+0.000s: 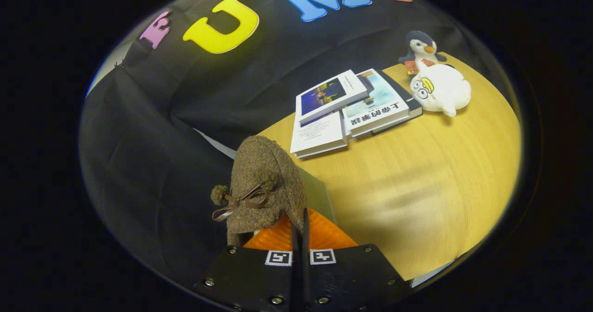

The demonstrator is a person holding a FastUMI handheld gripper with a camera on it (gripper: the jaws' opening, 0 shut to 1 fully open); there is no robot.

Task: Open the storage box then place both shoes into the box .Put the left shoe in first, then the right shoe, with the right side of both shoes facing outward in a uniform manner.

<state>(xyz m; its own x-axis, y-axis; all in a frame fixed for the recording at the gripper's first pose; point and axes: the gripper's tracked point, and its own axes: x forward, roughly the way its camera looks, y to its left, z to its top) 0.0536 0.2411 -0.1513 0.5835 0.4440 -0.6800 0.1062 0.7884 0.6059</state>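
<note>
A fuzzy brown woollen shoe with a ribbon bow (261, 187) is gripped in the nearly closed jaws of the gripper (300, 231), held past the left edge of the wooden surface (417, 182), where open room is seen before stacked books (347, 110).

My fingers (300, 238) pinch the shoe (264, 187); beyond it, books (347, 110) lie on the table (417, 187); toys (438, 89) sit right of them.

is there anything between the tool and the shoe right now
Nothing visible. The tool has its fingers closed together on the brown fuzzy shoe, pinching its rim, so the shoe is already held. The storage box cannot be made out here, so the path to it cannot be judged.
</note>
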